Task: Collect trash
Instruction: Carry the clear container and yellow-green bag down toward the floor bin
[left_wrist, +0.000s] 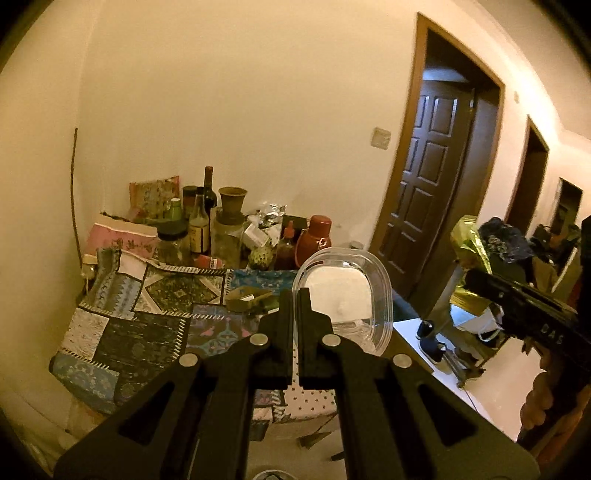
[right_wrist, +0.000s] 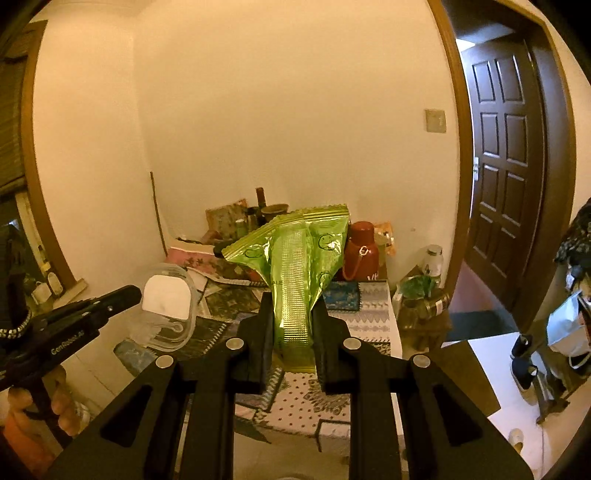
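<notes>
My left gripper (left_wrist: 294, 297) is shut on the rim of a clear plastic food container (left_wrist: 347, 295) and holds it up above the table. The container also shows at the left of the right wrist view (right_wrist: 168, 310). My right gripper (right_wrist: 292, 310) is shut on a shiny green snack wrapper (right_wrist: 295, 258), held upright in the air above the table. The wrapper shows at the right of the left wrist view (left_wrist: 471, 254), with the right gripper's body below it. A small olive wrapper (left_wrist: 251, 299) lies on the patchwork tablecloth (left_wrist: 147, 317).
Bottles, jars and a red flask (left_wrist: 314, 240) crowd the table's far end against the wall. A dark panelled door (left_wrist: 432, 192) stands open at the right. Shoes (right_wrist: 522, 365) and bags lie on the floor at the right.
</notes>
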